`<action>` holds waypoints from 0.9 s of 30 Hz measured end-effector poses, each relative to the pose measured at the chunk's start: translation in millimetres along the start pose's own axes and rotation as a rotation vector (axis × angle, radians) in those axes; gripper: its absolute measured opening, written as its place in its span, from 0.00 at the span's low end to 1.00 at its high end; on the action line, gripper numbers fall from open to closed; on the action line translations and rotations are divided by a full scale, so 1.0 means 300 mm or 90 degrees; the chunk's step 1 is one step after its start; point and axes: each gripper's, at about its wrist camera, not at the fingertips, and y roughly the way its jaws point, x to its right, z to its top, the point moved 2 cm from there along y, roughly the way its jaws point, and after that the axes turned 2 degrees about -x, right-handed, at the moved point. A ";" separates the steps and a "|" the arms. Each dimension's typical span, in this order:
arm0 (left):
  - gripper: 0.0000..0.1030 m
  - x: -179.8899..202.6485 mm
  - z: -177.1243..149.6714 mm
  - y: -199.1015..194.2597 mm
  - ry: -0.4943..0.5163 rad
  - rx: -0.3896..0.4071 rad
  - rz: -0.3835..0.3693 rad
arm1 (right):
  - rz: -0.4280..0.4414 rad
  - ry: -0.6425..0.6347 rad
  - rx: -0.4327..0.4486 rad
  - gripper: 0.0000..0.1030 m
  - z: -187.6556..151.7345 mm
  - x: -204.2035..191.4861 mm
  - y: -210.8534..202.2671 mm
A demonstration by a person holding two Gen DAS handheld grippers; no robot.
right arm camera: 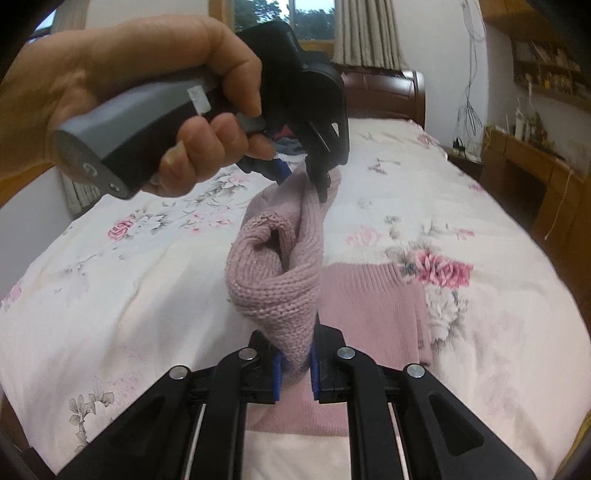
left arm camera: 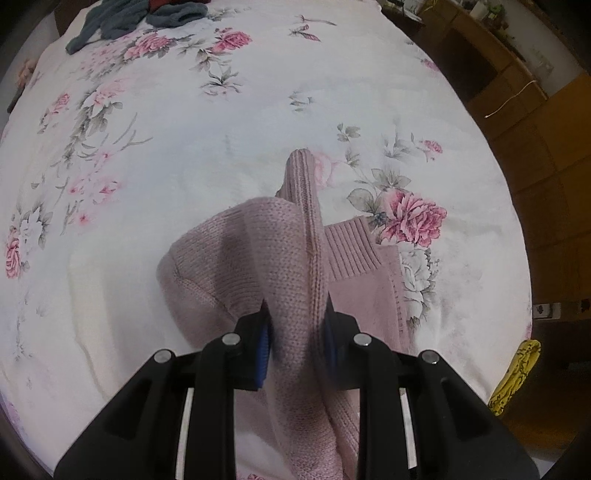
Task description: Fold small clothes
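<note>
Over the floral bedspread [right arm camera: 129, 280], both grippers, left [left arm camera: 297, 328] and right [right arm camera: 295, 363], clamp the pink sweater [right arm camera: 273, 280] mid-fold, and lowering it flat over its spread half probably comes next.

Dim, soft indoor light; daylight from window [right arm camera: 284, 18] at far end. Faint shadows on bed [left arm camera: 184, 166]. Heavy fisheye bending, dark vignette corners. Slight overall blur.

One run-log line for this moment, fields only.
left gripper: shut on pink knitted sweater | right gripper: shut on same sweater | sweater: partly lifted, rest lying on floral bedsheet | fold: unfinished
</note>
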 end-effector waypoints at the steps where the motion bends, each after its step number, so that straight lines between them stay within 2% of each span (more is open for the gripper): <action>1: 0.22 0.014 0.000 0.017 0.002 -0.002 0.005 | 0.001 0.007 -0.003 0.10 -0.007 0.013 0.004; 17: 0.22 0.228 -0.024 0.319 0.055 -0.042 0.108 | 0.087 0.163 -0.090 0.11 -0.178 0.248 0.109; 23: 0.22 0.301 -0.046 0.337 0.057 0.011 0.157 | 0.155 0.260 -0.101 0.11 -0.236 0.359 0.130; 27: 0.22 0.325 -0.072 0.333 0.036 0.064 0.164 | 0.182 0.286 -0.094 0.10 -0.265 0.395 0.118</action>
